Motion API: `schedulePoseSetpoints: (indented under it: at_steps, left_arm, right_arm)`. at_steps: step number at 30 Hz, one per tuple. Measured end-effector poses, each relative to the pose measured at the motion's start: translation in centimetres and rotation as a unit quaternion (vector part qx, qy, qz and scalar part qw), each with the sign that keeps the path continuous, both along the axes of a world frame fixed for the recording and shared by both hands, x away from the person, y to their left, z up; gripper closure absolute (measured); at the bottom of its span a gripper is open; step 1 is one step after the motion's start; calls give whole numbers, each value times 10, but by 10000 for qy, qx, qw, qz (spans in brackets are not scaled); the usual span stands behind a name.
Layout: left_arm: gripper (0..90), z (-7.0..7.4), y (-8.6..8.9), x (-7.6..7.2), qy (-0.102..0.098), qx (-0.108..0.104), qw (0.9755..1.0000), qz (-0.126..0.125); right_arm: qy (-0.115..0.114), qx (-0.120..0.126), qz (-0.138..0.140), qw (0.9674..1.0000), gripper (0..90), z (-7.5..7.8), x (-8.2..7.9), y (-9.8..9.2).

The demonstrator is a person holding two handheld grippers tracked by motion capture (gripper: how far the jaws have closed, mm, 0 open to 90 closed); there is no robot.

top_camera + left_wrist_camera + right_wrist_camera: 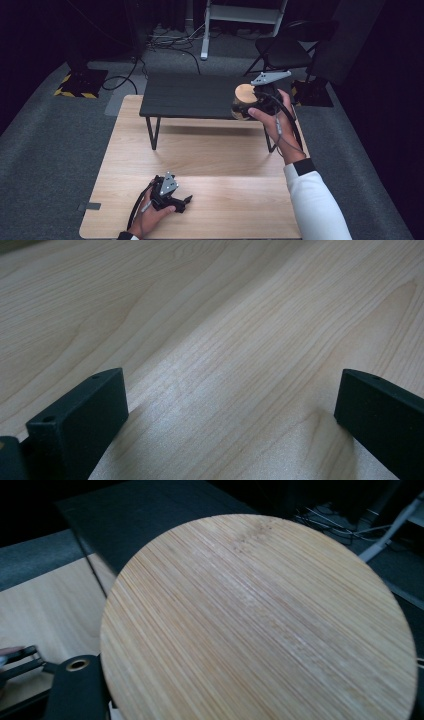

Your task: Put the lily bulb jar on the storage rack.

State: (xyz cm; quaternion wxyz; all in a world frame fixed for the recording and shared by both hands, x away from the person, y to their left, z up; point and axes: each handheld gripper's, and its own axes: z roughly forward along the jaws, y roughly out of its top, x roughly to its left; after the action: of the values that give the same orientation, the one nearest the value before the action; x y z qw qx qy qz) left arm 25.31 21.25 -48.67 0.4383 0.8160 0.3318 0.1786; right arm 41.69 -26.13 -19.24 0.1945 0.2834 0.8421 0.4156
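Observation:
A jar with a round bamboo lid [244, 93] and a dark body is held over the right end of the low black shelf [190, 95]. My right gripper [256, 102] is shut on the jar from its right side, with the grey plate on top. In the right gripper view the bamboo lid [260, 625] is very close, and one of the black fingers [75, 692] pokes out at its lower left; the other is hidden behind the lid. My left gripper [186, 201] rests on the light wooden table [210, 150] near its front left. Its jaws stand wide apart over bare wood [230, 390], open.
The black shelf stands on thin legs across the back of the table. Beyond it are a dark folding chair [285, 50], a white stand leg [205, 47], floor cables [165, 42] and a yellow-black striped base [80, 85]. Grey carpet surrounds the table.

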Motion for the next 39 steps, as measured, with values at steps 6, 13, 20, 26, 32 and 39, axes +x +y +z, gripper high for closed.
schedulePoseSetpoints:
  at_steps: [6,13,20,26,32,39]
  left_arm:
    - [6,0,0,0,-13,5,10000,9]
    - [7,0,0,0,-9,1,10000,8]
    - [7,-1,1,1,3,-41,10000,5]
    - [7,-1,1,0,0,-41,10000,6]
    - [7,-1,1,0,1,-34,10000,9]
    - [8,-1,1,0,1,-37,10000,10]
  right_arm:
    - [93,101,-366,9992,247,-8,20,3]
    - [141,56,-586,9982,247,-15,32,9]
    - [183,-121,-747,9970,246,-18,37,22]
    - [162,-109,-752,9970,246,-22,37,26]
    - [220,192,-839,9961,242,-31,39,20]
    - [116,517,-909,9944,117,-38,34,9]
